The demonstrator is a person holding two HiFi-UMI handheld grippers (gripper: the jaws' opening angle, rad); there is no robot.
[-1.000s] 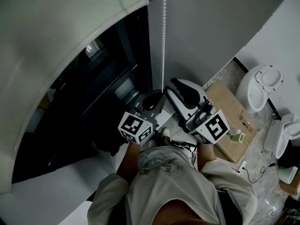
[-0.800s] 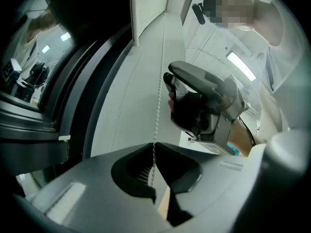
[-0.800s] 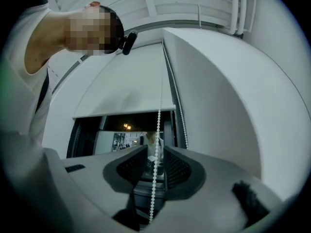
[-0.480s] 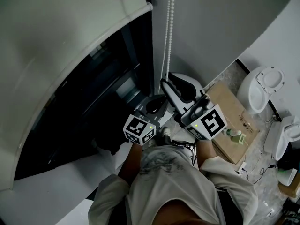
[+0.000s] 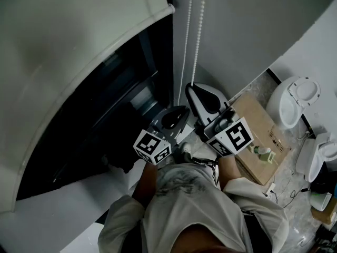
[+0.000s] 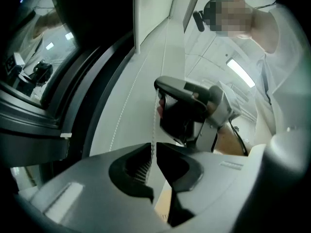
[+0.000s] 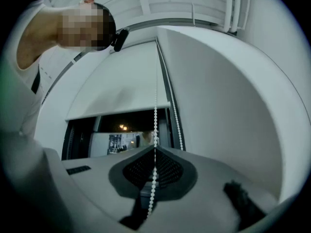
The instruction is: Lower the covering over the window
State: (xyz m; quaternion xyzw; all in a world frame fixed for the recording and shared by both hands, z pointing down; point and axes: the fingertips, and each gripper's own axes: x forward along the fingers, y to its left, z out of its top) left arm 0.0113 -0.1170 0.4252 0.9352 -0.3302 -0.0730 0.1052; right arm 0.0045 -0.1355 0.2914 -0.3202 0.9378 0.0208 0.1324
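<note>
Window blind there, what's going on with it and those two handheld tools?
A person works the bead chain of the blind with two handheld grippers. The right gripper is clamped on the chain. The fingers of the left gripper have just been opening, the chain between them. The blind covers only the top of the dark window.
</note>
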